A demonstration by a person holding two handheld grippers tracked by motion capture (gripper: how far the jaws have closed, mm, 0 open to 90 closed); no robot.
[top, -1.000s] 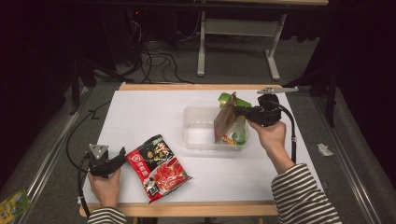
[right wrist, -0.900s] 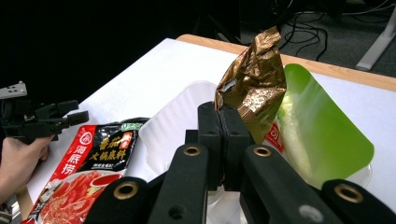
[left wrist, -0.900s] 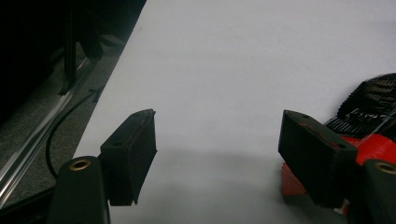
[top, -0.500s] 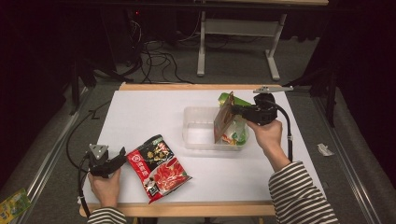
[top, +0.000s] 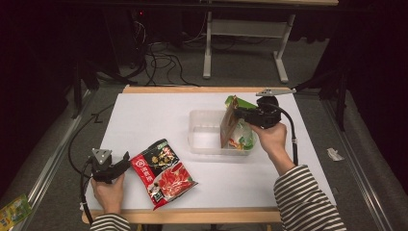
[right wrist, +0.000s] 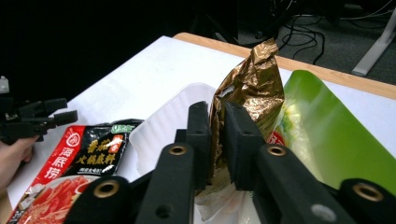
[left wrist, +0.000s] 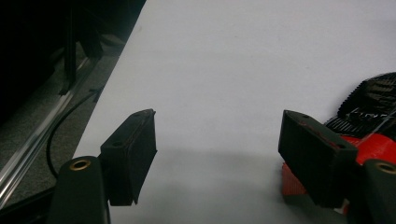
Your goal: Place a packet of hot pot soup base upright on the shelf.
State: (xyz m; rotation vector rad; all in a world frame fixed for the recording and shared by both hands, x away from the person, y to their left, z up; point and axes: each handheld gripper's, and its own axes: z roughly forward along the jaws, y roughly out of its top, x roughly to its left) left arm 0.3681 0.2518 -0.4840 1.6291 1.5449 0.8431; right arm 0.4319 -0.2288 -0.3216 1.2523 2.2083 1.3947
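A clear plastic bin (top: 204,137) stands mid-table on the white tabletop. My right gripper (top: 235,113) is shut on a gold-brown foil packet (top: 226,129), held upright over the bin's right half; its jaws pinch the foil (right wrist: 250,88) in the right gripper view. A green packet (right wrist: 327,135) leans behind it in the bin (right wrist: 159,126). A red and black hotpot packet (top: 162,172) lies flat near the front edge. My left gripper (top: 124,161) rests open just left of that packet (left wrist: 373,116), with its jaws wide apart over bare table.
The white table surface (top: 154,115) spreads around the bin, with wooden edges front and back. Cables and a desk frame (top: 240,43) lie on the floor beyond the table. A small packet (top: 12,211) lies on the floor at the lower left.
My right gripper has shifted slightly back and left with the foil packet, lowering it toward the bin. The left gripper has stayed put.
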